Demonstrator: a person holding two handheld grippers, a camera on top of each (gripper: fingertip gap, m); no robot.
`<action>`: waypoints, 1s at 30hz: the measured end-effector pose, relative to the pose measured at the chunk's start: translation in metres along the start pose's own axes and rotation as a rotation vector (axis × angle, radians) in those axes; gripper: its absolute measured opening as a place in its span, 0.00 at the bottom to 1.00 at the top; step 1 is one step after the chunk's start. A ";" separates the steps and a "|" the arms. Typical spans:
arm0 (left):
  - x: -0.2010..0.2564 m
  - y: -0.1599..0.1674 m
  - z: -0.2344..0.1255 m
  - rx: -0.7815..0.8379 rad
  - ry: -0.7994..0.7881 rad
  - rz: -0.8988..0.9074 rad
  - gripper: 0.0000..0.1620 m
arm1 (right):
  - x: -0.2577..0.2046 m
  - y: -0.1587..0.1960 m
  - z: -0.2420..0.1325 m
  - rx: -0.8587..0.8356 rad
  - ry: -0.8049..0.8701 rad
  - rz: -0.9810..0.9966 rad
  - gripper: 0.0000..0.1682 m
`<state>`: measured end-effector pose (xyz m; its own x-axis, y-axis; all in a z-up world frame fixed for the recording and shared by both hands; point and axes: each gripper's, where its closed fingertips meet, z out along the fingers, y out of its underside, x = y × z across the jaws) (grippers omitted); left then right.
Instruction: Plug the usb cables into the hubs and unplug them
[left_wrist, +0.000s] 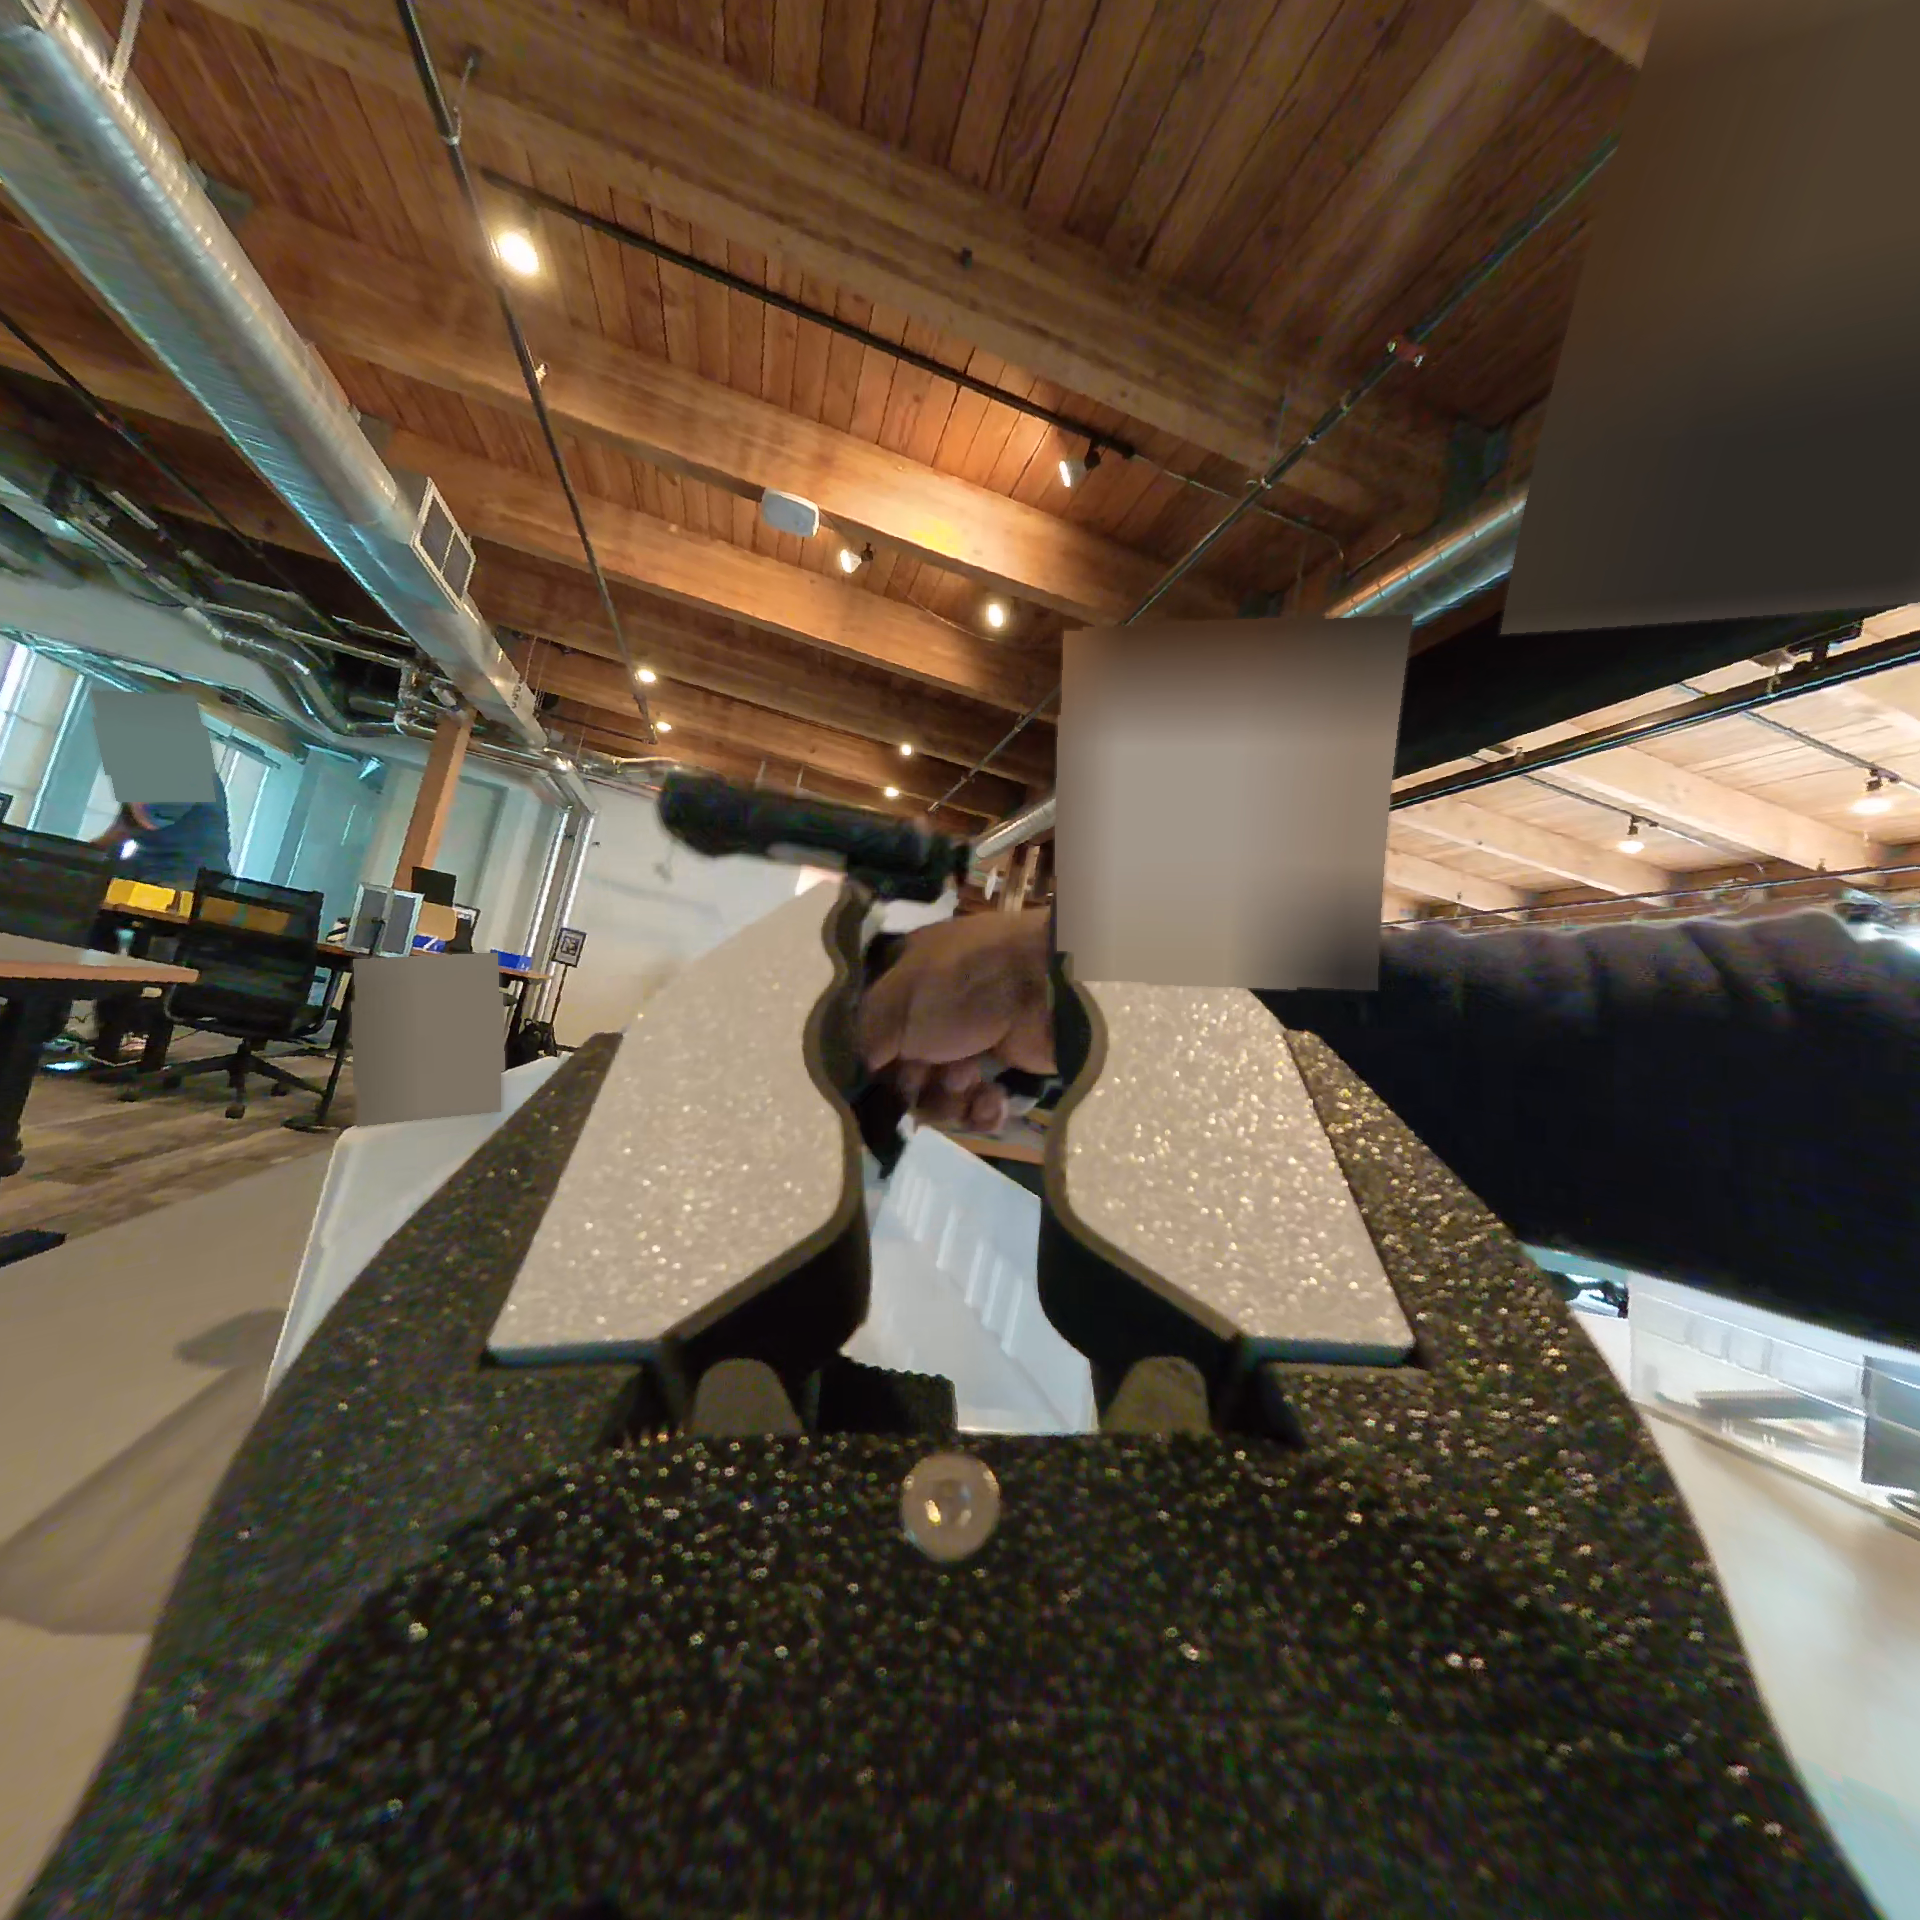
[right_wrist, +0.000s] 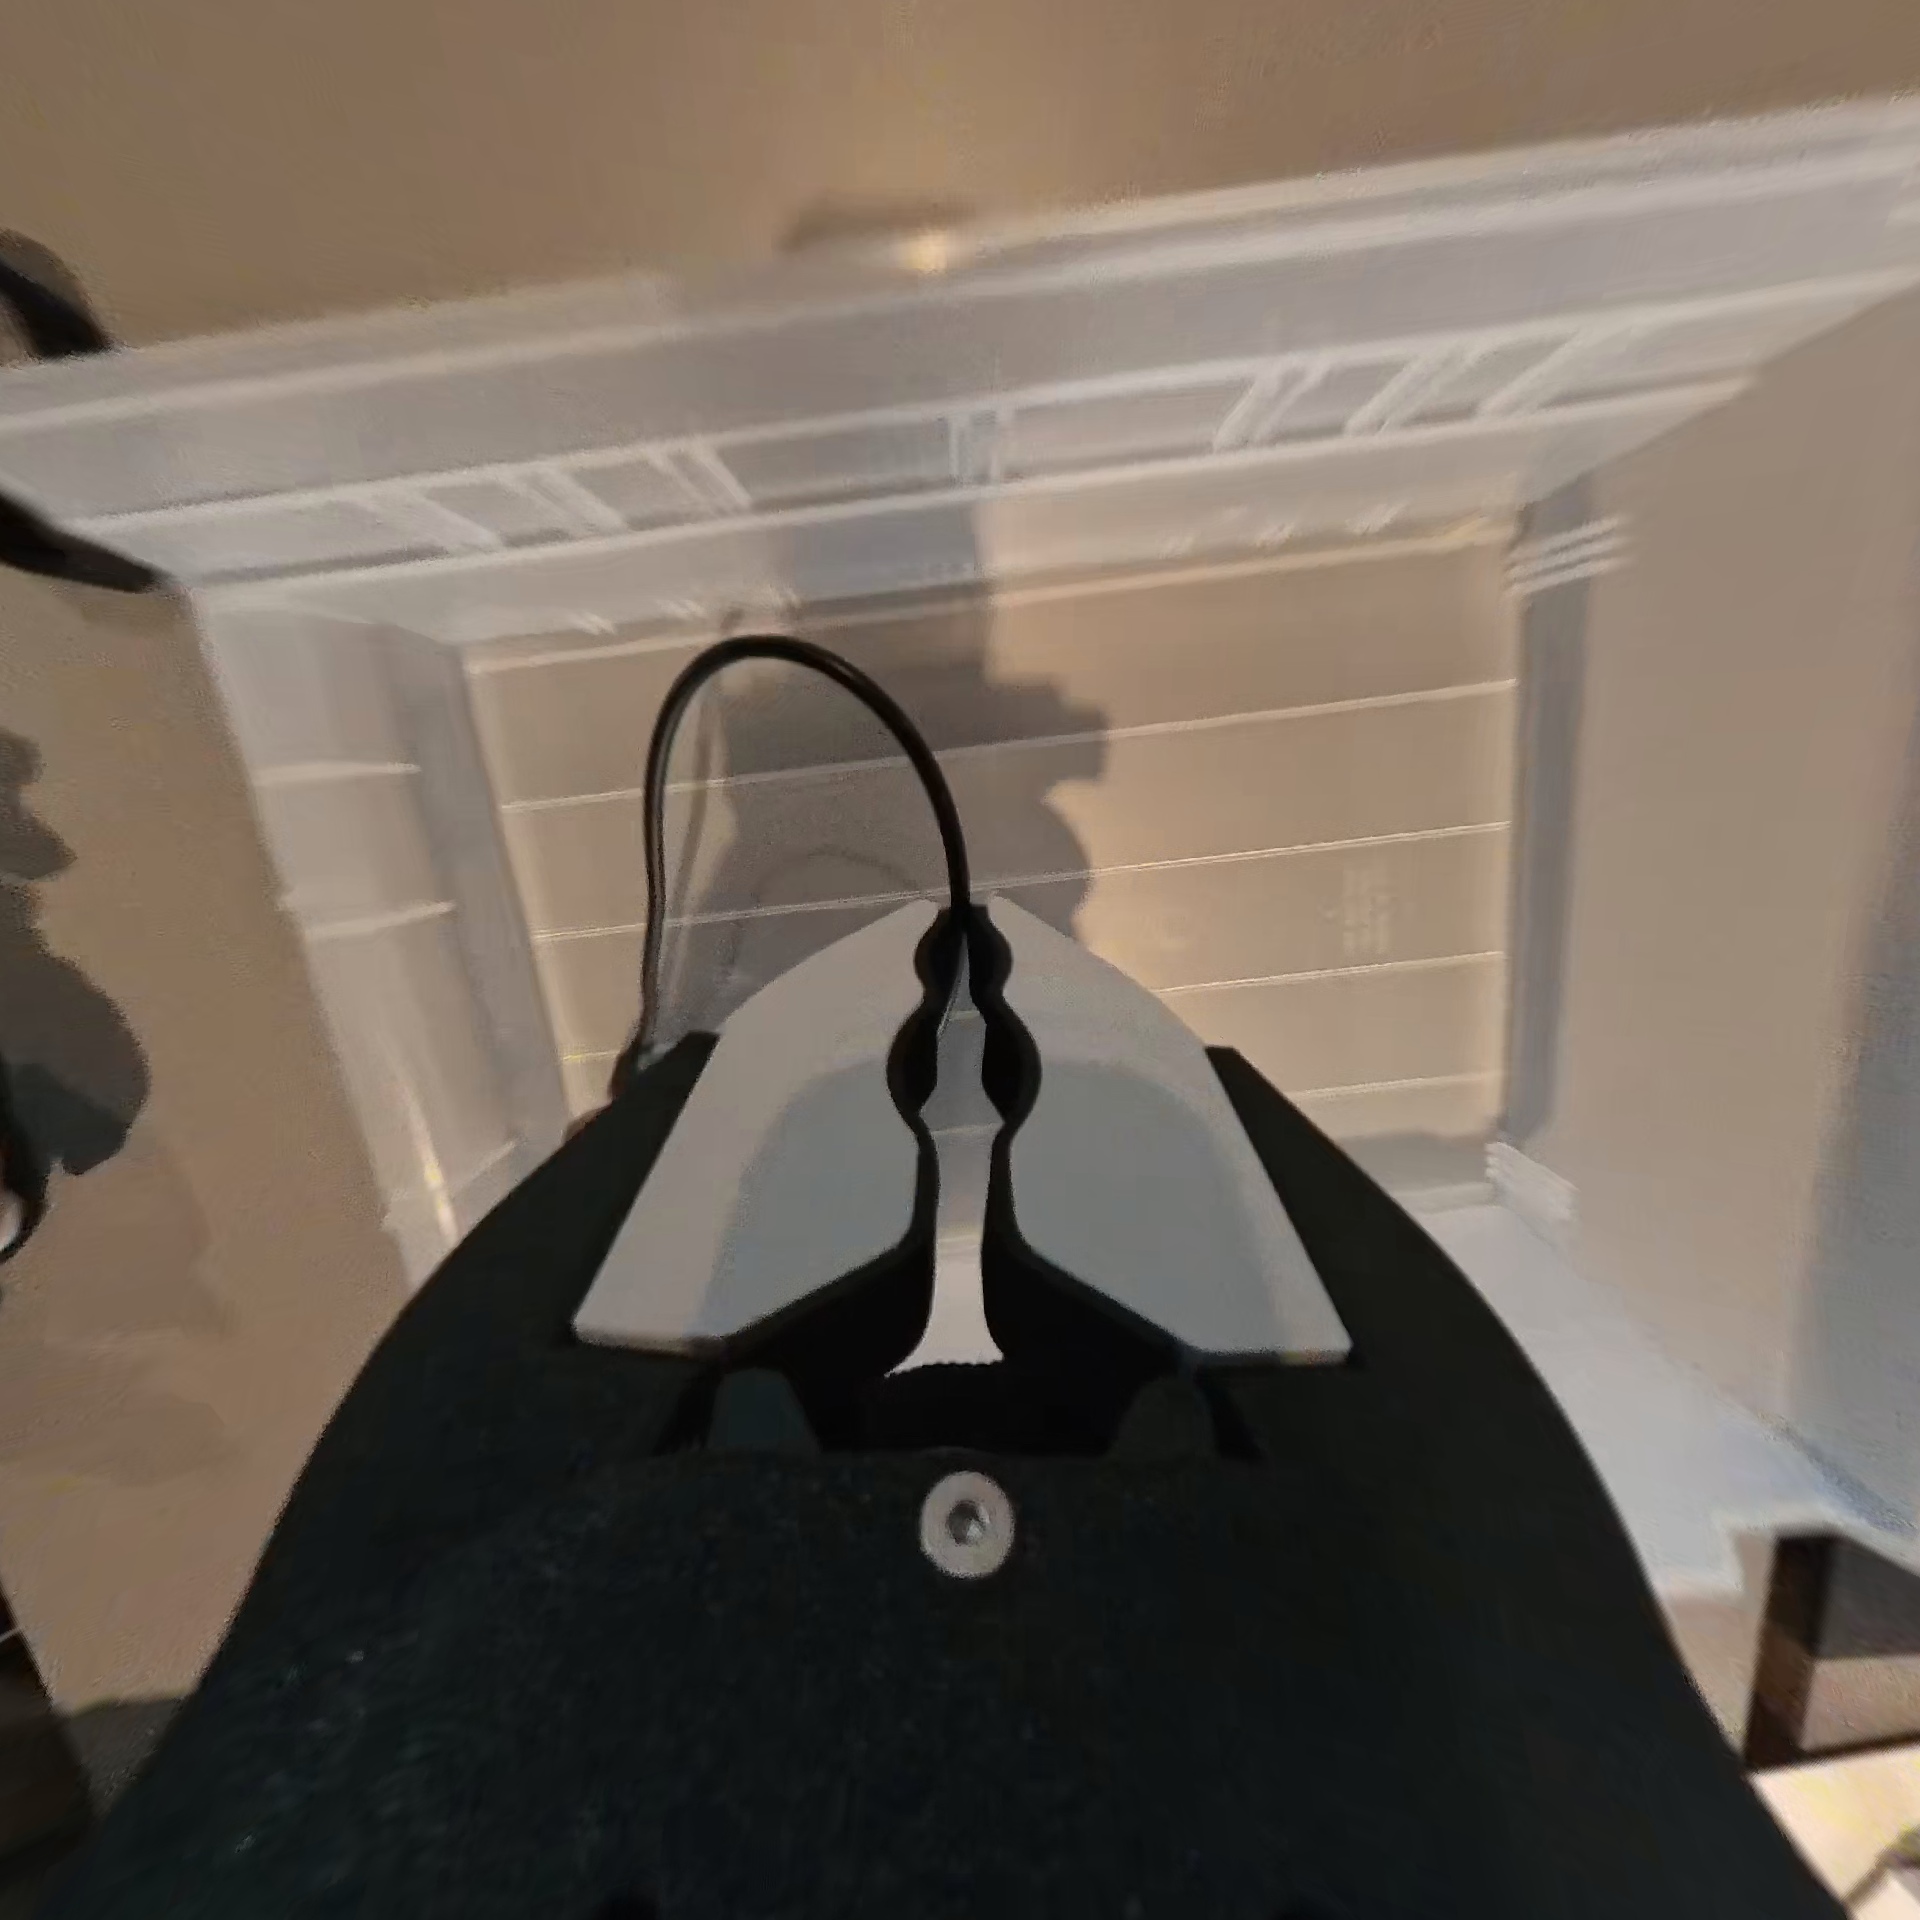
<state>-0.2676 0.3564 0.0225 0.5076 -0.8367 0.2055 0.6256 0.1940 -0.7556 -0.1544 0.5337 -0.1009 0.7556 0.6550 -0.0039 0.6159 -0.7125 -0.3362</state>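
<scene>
— Two views, and how much was hidden?
— Plenty: motion blurred the right view, and the cable's (right_wrist: 800, 675) far end dropped out of sight behind the right gripper's (right_wrist: 961, 920) body.
— And that tool?
— Its fingers were pinched together on the thin black cable at their tips, above a clear plastic bin (right_wrist: 1039, 499).
— The left gripper (left_wrist: 951, 935)?
— Spread apart, holding nothing, tilted up at a hand (left_wrist: 956, 1023) beyond it.

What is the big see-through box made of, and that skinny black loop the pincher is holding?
The box looks like clear, slightly frosted plastic: the tan surface under it shows through, and its rim has moulded ribs. The black cable seems rubbery-coated wire, smooth and bending in a springy arc from the right gripper.
</scene>
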 end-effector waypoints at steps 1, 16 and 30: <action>0.000 0.000 0.000 -0.001 0.002 -0.001 0.21 | -0.002 -0.004 -0.016 0.054 0.011 -0.019 0.02; 0.035 0.020 0.013 -0.096 0.155 0.031 0.21 | 0.008 0.210 -0.358 0.716 0.455 0.027 0.02; 0.139 0.066 0.042 -0.224 0.426 0.134 0.20 | -0.010 0.661 -0.445 0.235 0.876 0.334 0.02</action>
<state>-0.1315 0.2745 0.0272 0.2581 -0.9559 -0.1398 0.4055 0.2385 -0.8824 0.3441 -0.0562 0.0963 0.8407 -0.0597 0.5381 0.3506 -0.6972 -0.6252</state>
